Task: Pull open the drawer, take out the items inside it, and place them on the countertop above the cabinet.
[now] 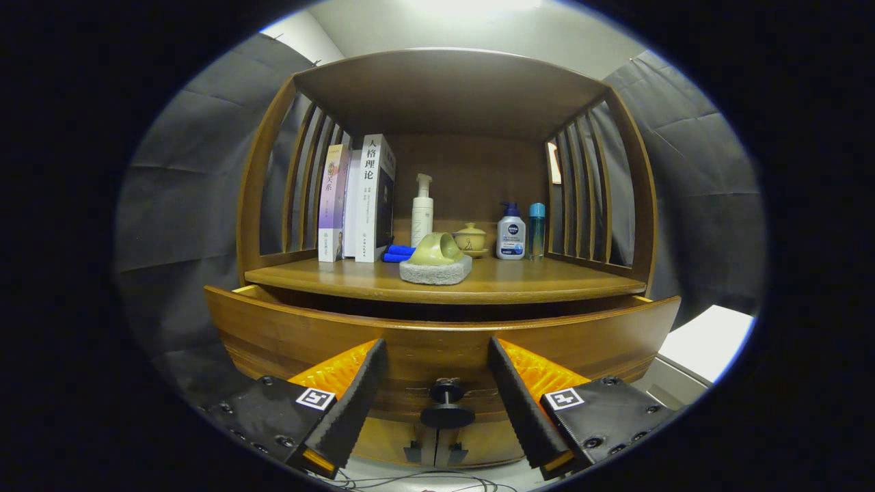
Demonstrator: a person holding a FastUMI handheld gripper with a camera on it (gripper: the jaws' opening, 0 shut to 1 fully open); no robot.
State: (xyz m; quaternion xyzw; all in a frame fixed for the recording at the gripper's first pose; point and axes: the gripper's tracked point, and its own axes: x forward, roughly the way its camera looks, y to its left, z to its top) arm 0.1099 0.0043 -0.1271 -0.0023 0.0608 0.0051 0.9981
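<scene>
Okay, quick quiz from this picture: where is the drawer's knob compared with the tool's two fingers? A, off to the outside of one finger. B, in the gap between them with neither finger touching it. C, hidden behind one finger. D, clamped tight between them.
B: the knob on the partly pulled-out drawer sits in the open gap of the tool, with space showing between it and each finger.

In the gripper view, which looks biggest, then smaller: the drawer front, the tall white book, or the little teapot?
1. Drawer front, though it is nearest the camera.
2. White book.
3. Teapot.
The open gripper straddles the drawer knob.
</scene>
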